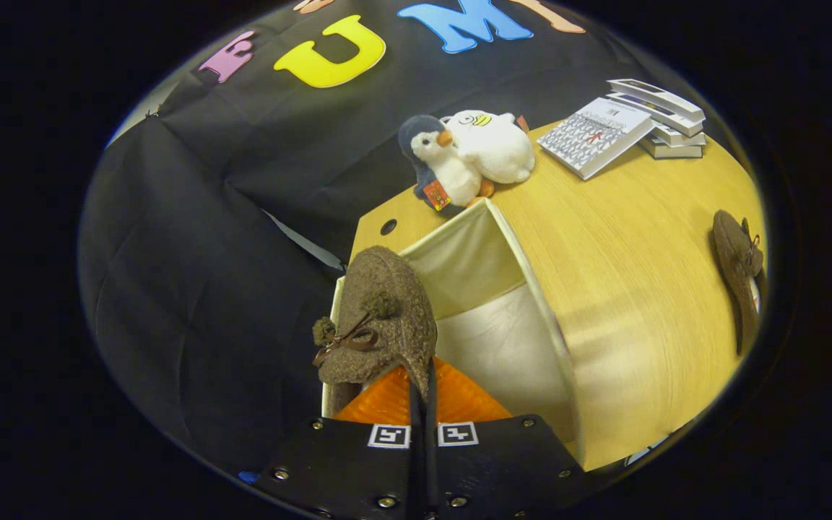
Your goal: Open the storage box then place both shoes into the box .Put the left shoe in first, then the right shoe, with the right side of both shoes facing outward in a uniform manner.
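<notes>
The gripper (422,393) is pinched tight on a fuzzy brown shoe (380,318) at 12 o'clock, over the open storage box (531,289). At 2 o'clock, the other shoe (737,263) lies on the table (640,238).

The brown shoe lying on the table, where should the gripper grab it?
Probably by the thin collar edge of the other shoe, coming from above; it lies on the table. The gripper is shut on the first shoe over the box.
</notes>
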A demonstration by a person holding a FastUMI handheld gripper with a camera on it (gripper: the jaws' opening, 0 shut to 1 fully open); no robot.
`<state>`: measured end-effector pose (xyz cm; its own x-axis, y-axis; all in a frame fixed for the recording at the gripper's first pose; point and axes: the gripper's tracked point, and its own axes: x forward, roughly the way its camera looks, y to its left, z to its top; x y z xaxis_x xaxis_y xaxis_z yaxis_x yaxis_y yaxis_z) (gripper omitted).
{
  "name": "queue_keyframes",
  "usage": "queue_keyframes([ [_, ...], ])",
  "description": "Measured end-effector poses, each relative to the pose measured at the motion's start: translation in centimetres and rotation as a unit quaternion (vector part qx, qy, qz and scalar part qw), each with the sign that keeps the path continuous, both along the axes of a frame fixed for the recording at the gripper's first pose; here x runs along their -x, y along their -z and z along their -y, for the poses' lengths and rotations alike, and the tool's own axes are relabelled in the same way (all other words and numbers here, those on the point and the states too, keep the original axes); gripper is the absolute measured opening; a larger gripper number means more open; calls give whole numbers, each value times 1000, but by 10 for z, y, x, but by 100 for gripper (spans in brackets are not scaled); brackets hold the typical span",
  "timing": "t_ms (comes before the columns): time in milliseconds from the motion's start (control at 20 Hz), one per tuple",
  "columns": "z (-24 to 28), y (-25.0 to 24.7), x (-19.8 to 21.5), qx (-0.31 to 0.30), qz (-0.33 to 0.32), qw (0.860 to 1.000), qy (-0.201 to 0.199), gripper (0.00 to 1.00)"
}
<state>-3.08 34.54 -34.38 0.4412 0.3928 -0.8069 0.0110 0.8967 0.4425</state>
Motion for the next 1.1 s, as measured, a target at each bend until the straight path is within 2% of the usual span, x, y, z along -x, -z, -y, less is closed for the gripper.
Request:
queue_keyframes([
  [150, -3, 24, 10, 36, -14, 999, -7, 0],
  [300, -17, 32, 17, 32, -23, 999, -35, 1],
  [350, -22, 28, 14, 24, -13, 998, -50, 14],
  [550, -22, -1, 14, 27, 23, 994, -103, 99],
  [750, 7, -53, 4, 25, 99, 987, -124, 98],
  [950, 75, -96, -16, 65, 180, 975, -117, 98],
  [1100, 134, -110, -23, 105, 211, 966, -104, 98],
])
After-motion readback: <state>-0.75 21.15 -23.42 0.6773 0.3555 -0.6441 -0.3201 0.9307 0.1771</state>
